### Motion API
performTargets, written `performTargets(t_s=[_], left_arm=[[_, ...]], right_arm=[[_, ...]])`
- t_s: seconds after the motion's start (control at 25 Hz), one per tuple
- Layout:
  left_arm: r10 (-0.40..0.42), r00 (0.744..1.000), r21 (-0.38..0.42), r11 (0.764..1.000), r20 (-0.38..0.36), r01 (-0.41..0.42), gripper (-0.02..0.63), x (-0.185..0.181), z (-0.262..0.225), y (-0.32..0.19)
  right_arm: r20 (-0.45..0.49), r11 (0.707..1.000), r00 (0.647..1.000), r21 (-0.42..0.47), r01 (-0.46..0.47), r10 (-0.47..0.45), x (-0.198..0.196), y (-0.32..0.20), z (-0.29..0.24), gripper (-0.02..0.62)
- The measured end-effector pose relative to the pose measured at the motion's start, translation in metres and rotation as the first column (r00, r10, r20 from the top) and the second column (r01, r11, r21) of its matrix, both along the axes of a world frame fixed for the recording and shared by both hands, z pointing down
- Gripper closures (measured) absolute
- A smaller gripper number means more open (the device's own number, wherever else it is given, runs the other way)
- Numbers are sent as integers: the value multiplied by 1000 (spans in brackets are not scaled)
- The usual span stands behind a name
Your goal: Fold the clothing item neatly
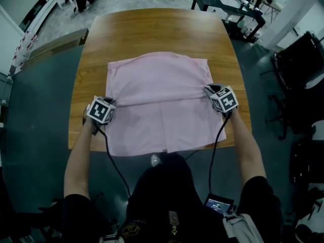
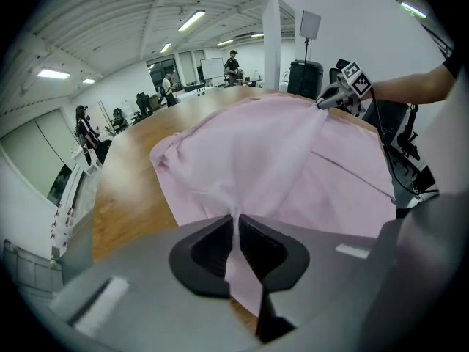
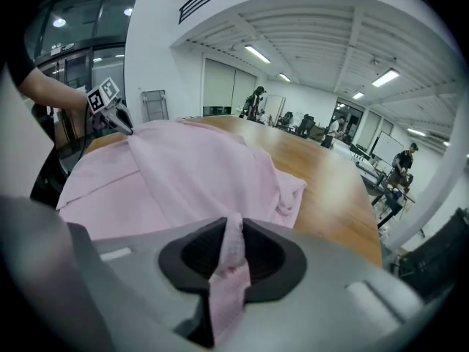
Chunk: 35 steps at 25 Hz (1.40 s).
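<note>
Brown wooden table [image 1: 152, 29] with rounded corners, bearing a pale pink cloth garment [image 1: 162, 125] spread across its near half, reaching the near edge.

We find the shirt [image 1: 162, 80] spread on the middle of the table [image 1: 152, 29], its near hem just past the table's near edge. The left tongs [image 1: 111, 102] sit at its left edge and the right tongs [image 1: 208, 89] at its right edge, with a folded-over layer between them. A second table [image 1: 228, 6] stands beyond the far right corner.
</note>
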<state>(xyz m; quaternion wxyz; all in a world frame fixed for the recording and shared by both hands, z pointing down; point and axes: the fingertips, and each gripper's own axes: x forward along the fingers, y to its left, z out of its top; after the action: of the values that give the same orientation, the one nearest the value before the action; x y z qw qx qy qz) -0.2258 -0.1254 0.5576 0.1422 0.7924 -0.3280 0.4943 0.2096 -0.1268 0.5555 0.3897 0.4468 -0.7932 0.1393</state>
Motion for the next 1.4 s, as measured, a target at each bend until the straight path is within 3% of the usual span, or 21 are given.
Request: performTargets(t_s=[0.12,0.4,0.48,0.6,0.84,1.12,1.24,1.4], left_arm=[[-10,1000,-2,1000,0,10,566,0,9,5],[13,998,-1,1000,-54,-13,453,-5,-20,9],[15,998,33,999,-61,-13,449,-8,-36,6],[42,999,60,997,-13,-41,441,-17,-48,1],[36,998,-4,999,44,-36,439,-34,-19,8],[5,999,9,1000,40,-6,440,-48,-17,-12],[26,1000,-6,1000,-2,-26,439,-36,-21,-17],[59,998,-52,997,3,-59,433,-20,-5,-18]], right_arm=[[-27,1000,1000,3,-6,6,-2,4,9,528],[27,999,999,-9,39,-39,-6,15,-17,446],[32,999,998,-2,53,-53,-8,18,-30,442],[32,997,997,2,77,-77,-14,19,-42,442],[23,986,990,-88,143,-141,-29,36,-24,417],[72,994,995,-79,74,-68,-13,27,-26,397],[43,991,995,-98,95,-91,-6,25,-24,397],[-53,970,982,-172,169,-181,-7,29,2,396]])
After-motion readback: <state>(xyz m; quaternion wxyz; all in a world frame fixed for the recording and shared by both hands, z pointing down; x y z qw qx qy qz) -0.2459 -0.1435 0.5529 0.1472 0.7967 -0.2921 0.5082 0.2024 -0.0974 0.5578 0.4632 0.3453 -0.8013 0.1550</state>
